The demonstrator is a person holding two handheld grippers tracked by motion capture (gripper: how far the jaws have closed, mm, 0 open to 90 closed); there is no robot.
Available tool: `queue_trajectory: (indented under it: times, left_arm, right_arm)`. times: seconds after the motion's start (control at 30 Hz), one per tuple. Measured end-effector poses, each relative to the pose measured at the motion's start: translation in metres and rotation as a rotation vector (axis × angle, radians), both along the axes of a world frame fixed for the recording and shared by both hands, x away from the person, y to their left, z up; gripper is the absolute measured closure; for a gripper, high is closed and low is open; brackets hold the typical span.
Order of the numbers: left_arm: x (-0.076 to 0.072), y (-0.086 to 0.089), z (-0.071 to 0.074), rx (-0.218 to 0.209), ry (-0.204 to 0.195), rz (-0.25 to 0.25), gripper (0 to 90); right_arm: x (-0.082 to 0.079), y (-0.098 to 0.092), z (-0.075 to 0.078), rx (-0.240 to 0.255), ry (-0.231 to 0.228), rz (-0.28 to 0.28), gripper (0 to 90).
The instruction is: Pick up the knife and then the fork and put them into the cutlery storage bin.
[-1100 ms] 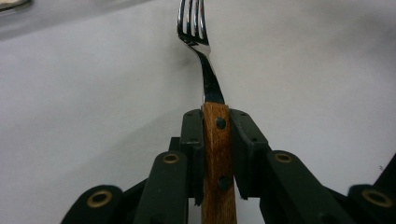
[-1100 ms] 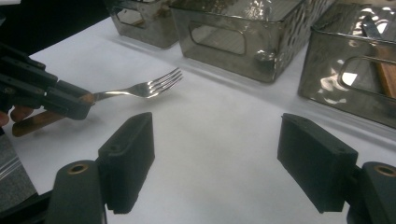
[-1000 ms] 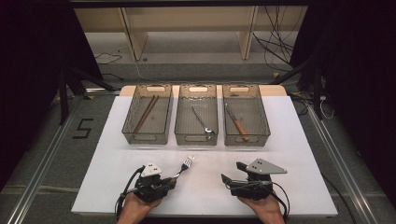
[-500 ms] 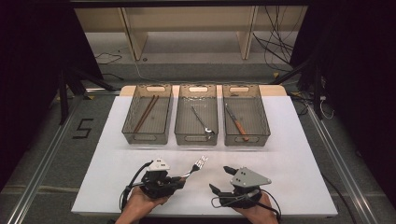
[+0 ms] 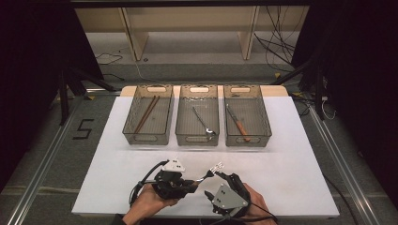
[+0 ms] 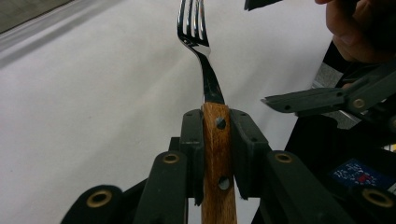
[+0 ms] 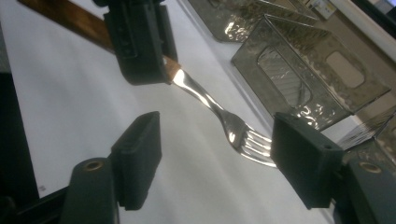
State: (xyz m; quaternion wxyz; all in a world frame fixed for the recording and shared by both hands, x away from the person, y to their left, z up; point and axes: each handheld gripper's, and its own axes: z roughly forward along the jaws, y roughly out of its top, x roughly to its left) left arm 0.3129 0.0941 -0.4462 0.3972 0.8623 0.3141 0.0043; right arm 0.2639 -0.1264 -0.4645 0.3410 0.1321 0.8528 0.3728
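High view: both hands enter from the bottom edge, low centre of frame, over the white table [image 5: 300, 154]. Left gripper [image 5: 193, 183] sits in the person's left hand, forearm angled up-right, jaws pointing right. It pinches a fork [image 5: 212, 170] by the handle; tines point to upper right, raised off the tabletop. Right gripper [image 5: 217, 180] is just beside it, at lower centre-right, grey plate on top, body turned toward upper left so its jaws meet the fork's tine end. Three clear bins across mid-frame, well apart from the hands: left bin [image 5: 127, 123] w/ brown sticks, middle bin [image 5: 180, 123] w/ a metal utensil, right bin [image 5: 266, 123] w/ a wood-handled tool.

Left gripper view: jaws pressed onto the fork's wooden handle [image 6: 216, 154], one pad each side, handle upright at bottom centre. Metal neck and tines run to the top centre edge. A jaw of the right gripper and part of the right hand [image 6: 359, 28] appear at the right edge and upper right.

Right gripper view: jaws spread, having just closed in somewhat; the fork's tines [image 7: 250, 140] lie between them, close to the right pad; contact w/ that pad cannot be told. Left pad stands clear. The left gripper's jaw clamps the handle at upper left. Bins at upper right.
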Motion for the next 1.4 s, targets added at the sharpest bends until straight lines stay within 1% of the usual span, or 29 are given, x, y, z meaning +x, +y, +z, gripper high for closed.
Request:
queue_trajectory:
  times: [0.03, 0.07, 0.17, 0.23, 0.27, 0.33, 0.4, 0.53, 0.6, 0.63, 0.73, 0.77, 0.83, 0.9, 1.0, 1.1, 1.13, 1.17, 1.27, 1.33, 1.37, 1.4]
  left_arm:
    - [0.0, -0.001, 0.0, 0.002, 0.001, -0.006, 76.1]
    - [0.0, -0.002, 0.001, -0.001, 0.009, -0.009, 76.0]
    - [0.0, -0.005, 0.002, 0.002, 0.012, -0.028, 76.1]
    - [0.0, -0.006, 0.003, 0.012, 0.014, -0.048, 76.0]
    - [0.0, -0.006, 0.003, 0.014, 0.017, -0.056, 76.1]
    - [-0.001, -0.008, 0.004, 0.012, 0.019, -0.059, 76.1]
    - [-0.001, -0.009, 0.004, 0.013, 0.024, -0.069, 76.0]
    - [-0.002, -0.012, 0.004, 0.025, 0.032, -0.088, 76.1]
    - [-0.002, -0.012, 0.004, 0.023, 0.038, -0.092, 76.1]
    - [-0.003, -0.013, 0.003, 0.022, 0.038, -0.093, 76.0]
    - [-0.003, -0.014, 0.003, 0.021, 0.043, -0.102, 76.1]
    - [-0.003, -0.014, 0.002, 0.021, 0.044, -0.102, 76.1]
    - [-0.003, -0.013, 0.002, 0.021, 0.047, -0.105, 76.0]
    - [-0.002, -0.013, 0.002, 0.022, 0.053, -0.105, 76.0]
    - [-0.002, -0.012, 0.002, 0.017, 0.059, -0.106, 76.0]
    - [-0.001, -0.012, 0.002, 0.011, 0.069, -0.106, 75.8]
    - [-0.001, -0.012, 0.001, 0.007, 0.077, -0.102, 75.6]
    - [0.0, -0.011, 0.001, 0.013, 0.082, -0.106, 75.4]
    - [0.001, -0.01, 0.001, 0.011, 0.089, -0.096, 75.1]
    - [0.002, -0.009, 0.002, 0.009, 0.098, -0.1, 74.9]
    - [0.001, -0.009, 0.002, -0.001, 0.103, -0.097, 74.6]
    - [0.002, -0.008, 0.003, 0.0, 0.104, -0.105, 74.1]
  right_arm:
    - [-0.001, 0.001, -0.001, -0.019, -0.005, 0.004, 36.1]
    - [-0.002, 0.003, -0.002, -0.033, -0.022, 0.009, 37.1]
    - [-0.004, 0.007, -0.005, -0.084, -0.066, 0.016, 41.4]
    - [-0.006, 0.008, -0.007, -0.126, -0.101, 0.013, 44.4]
    - [-0.007, 0.009, -0.008, -0.135, -0.112, 0.011, 45.8]
    - [-0.007, 0.011, -0.009, -0.168, -0.143, 0.023, 48.6]
    - [-0.009, 0.012, -0.011, -0.194, -0.173, 0.026, 51.5]
    - [-0.012, 0.015, -0.015, -0.233, -0.217, 0.038, 59.0]
    - [-0.014, 0.016, -0.016, -0.25, -0.239, 0.041, 62.2]
    - [-0.013, 0.016, -0.017, -0.267, -0.263, 0.057, 63.5]
    - [-0.015, 0.017, -0.019, -0.302, -0.298, 0.068, 67.2]
    - [-0.016, 0.018, -0.02, -0.308, -0.303, 0.066, 69.0]
    - [-0.016, 0.018, -0.021, -0.328, -0.32, 0.083, 72.2]
    - [-0.018, 0.018, -0.022, -0.338, -0.327, 0.075, 75.4]
    - [-0.019, 0.019, -0.022, -0.341, -0.336, 0.08, 79.8]
    - [-0.021, 0.019, -0.024, -0.366, -0.362, 0.088, 82.0]
    - [-0.02, 0.019, -0.024, -0.38, -0.379, 0.104, 82.7]
    - [-0.022, 0.02, -0.025, -0.39, -0.379, 0.095, 83.7]
    - [-0.022, 0.022, -0.027, -0.425, -0.399, 0.111, 87.3]
    - [-0.022, 0.022, -0.027, -0.428, -0.399, 0.117, 88.6]
    - [-0.022, 0.022, -0.027, -0.428, -0.401, 0.12, 88.7]
    - [-0.023, 0.022, -0.027, -0.436, -0.409, 0.119, 88.9]
